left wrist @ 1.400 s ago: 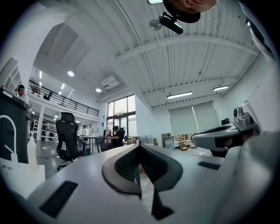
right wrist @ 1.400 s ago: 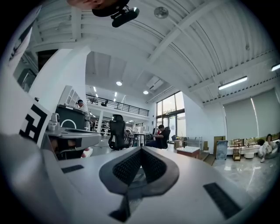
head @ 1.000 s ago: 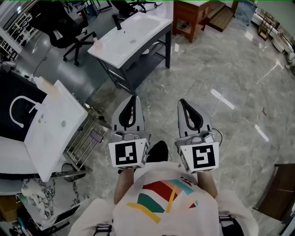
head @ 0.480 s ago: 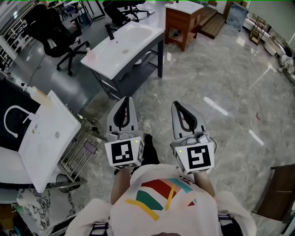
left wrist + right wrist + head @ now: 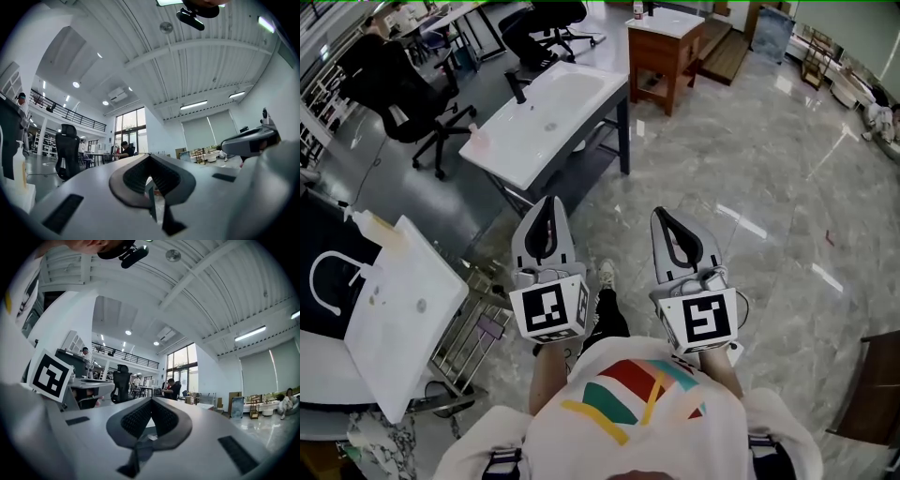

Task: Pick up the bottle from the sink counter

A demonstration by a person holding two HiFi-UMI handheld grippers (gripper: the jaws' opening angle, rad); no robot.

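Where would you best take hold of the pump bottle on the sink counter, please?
Grip the bottle round its straight body, below the pump, with the jaws level. It stands upright at a corner of the counter, so coming in from the side probably suits it best. The thin pump on top would give a poor hold.

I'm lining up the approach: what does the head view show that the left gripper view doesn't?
Only the head view: the black faucet on the white sink counter, and the marker cubes. Only the left gripper view: ceiling lights and tall windows. Both: the pump bottle, a black office chair, the left tool and right tool, both shut.
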